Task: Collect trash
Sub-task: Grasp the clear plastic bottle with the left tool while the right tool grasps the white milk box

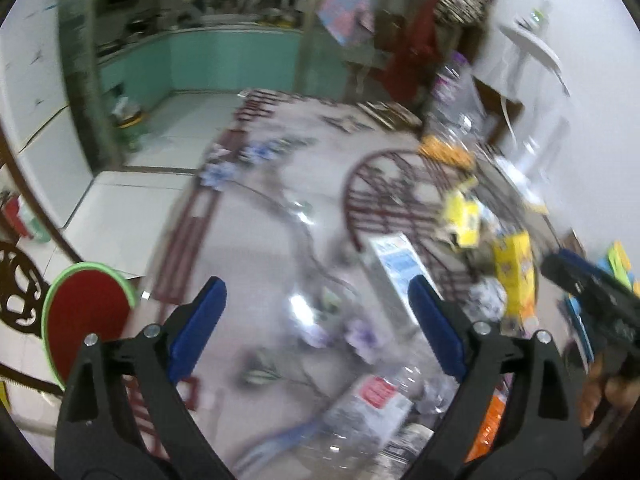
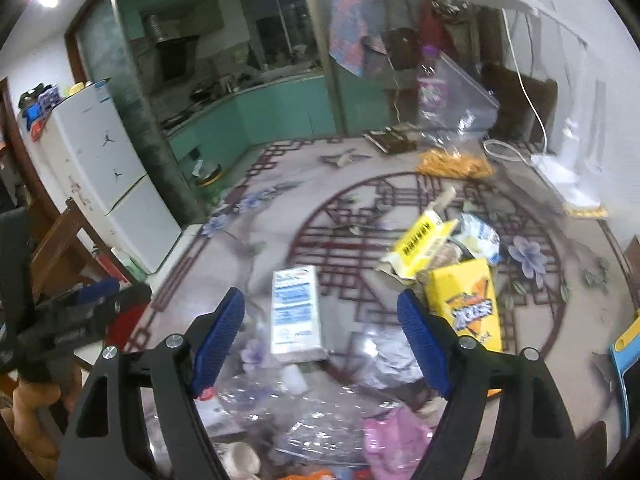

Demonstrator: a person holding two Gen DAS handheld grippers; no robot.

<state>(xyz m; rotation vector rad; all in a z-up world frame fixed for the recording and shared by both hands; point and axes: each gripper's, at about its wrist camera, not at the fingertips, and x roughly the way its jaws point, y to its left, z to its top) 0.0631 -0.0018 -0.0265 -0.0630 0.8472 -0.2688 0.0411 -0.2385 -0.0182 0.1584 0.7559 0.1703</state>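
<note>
Trash lies scattered over a patterned rug (image 2: 400, 184) on the floor, and both grippers hang above it with nothing between their blue pads. The left gripper (image 1: 318, 320) stands wide open; so does the right gripper (image 2: 320, 320) — neither holds or touches anything.

The nearest pieces sit toward the near edge of the rug. A white and blue carton (image 2: 296, 316) lies flat just ahead of the right gripper, inside the line of its jaws. To its right a yellow box (image 2: 466, 304) leans against a heap of wrappers, with a yellow pack (image 2: 420, 242) on top of that heap. Below the jaws a crushed clear bottle (image 2: 280, 404) and a pink wrapper (image 2: 396, 444) lie close together. An orange packet (image 2: 454, 166) rests near the rug's far edge.

The risks look plain enough. The left view is badly smeared, so a reach aimed from it could land off target. The clear bottle is hard to make out against the pale rug and will likely spring or roll if pinched off centre. The heap is loose — pulling the yellow box free would probably topple the pack above it. The two grippers are also near each other, each showing at the edge of the other's view, so both going for the carton could end in a knock.
</note>
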